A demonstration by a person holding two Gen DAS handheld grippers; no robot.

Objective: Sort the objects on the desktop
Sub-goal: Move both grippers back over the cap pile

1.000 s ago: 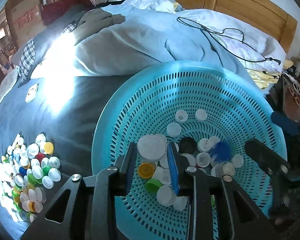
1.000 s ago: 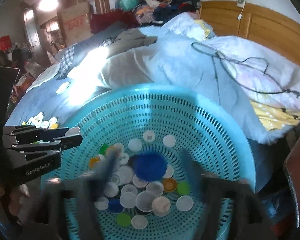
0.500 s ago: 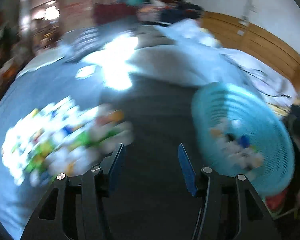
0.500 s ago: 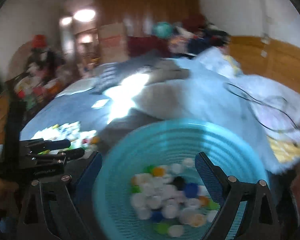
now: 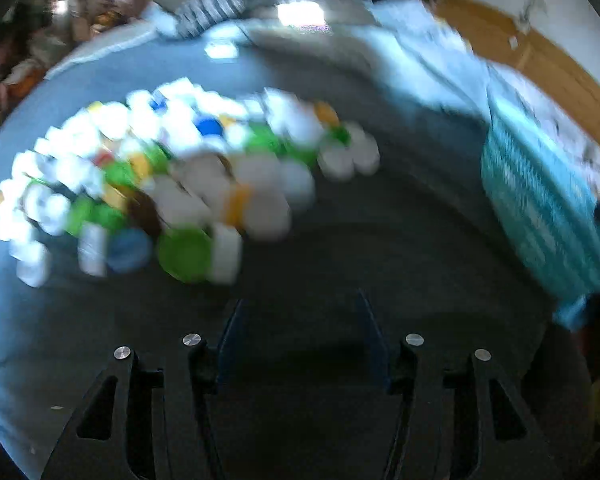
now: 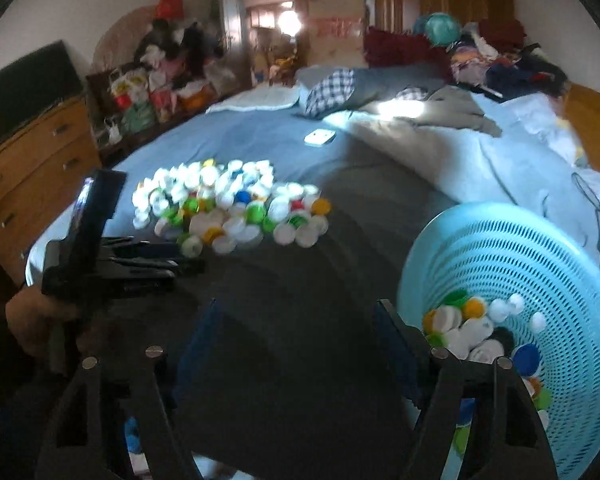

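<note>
- Your left gripper (image 5: 300, 320), a second ago clamping a white cap over the basket (image 6: 540, 248), now gapes empty near the cap pile (image 5: 180, 184), centre-left.
- Your right gripper (image 6: 296, 320) is closing, empty; basket lower right.

One heap of bottle caps (image 6: 228, 208) lies on the bed, too many to count. One turquoise perforated basket (image 6: 540, 248) holds a smaller batch of caps (image 6: 476, 328). One white card-like object (image 6: 320, 137) lies farther back.
</note>
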